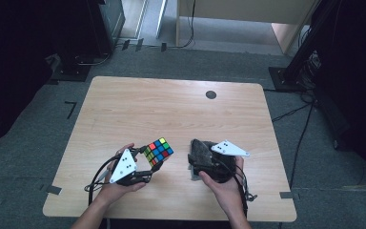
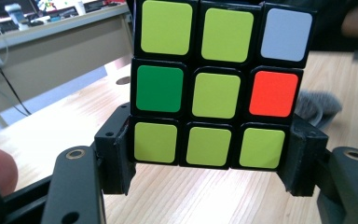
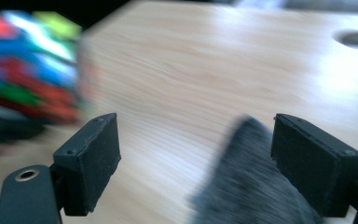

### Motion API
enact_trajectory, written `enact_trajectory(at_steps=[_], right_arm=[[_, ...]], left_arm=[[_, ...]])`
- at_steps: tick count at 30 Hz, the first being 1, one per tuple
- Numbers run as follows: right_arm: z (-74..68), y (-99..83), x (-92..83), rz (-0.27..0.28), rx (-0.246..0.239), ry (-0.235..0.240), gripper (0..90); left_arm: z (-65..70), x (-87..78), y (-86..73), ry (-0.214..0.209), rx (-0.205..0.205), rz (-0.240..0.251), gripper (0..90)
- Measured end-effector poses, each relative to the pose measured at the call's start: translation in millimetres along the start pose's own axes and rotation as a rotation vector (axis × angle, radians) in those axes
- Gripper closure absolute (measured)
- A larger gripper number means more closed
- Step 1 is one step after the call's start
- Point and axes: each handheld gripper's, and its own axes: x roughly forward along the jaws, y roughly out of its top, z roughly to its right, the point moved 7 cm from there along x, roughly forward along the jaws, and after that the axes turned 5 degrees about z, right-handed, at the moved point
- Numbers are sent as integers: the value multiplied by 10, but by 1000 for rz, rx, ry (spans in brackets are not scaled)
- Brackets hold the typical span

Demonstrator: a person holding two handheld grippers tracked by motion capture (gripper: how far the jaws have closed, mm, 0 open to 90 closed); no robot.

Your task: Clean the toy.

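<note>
A scrambled Rubik's cube (image 1: pixel 158 151) is held just above the wooden table (image 1: pixel 171 109) at the near left. My left gripper (image 1: pixel 152 161) is shut on it. In the left gripper view the two pads (image 2: pixel 116 154) press the sides of the cube's (image 2: pixel 214 88) bottom layer, and its mostly yellow-green face looks at the camera. To the cube's right a dark grey fuzzy cloth (image 1: pixel 202 149) lies by my right gripper (image 1: pixel 195 157). In the blurred right gripper view that gripper (image 3: pixel 196 135) is open, and the cloth (image 3: pixel 247 186) rests against its right pad (image 3: pixel 312 158).
A dark round grommet (image 1: pixel 211 94) sits in the tabletop near the far edge. Black stands and cables (image 1: pixel 295 112) are on the carpet around the table. A light desk (image 2: pixel 51 42) stands beyond the table in the left gripper view.
</note>
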Motion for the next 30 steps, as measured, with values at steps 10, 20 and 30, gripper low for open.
enact_trajectory(at_steps=[10, 20, 30], right_arm=[[363, -521, 347, -187, -3, -195, 187], [446, -758, 444, -244, -55, -236, 666], [49, -88, -36, 138, 15, 11, 716]], left_arm=[[-131, -76, 49, -30, -157, 53, 337], [-141, -83, 45, -43, -209, 67, 337], [0, 14, -19, -77, -163, 17, 338]])
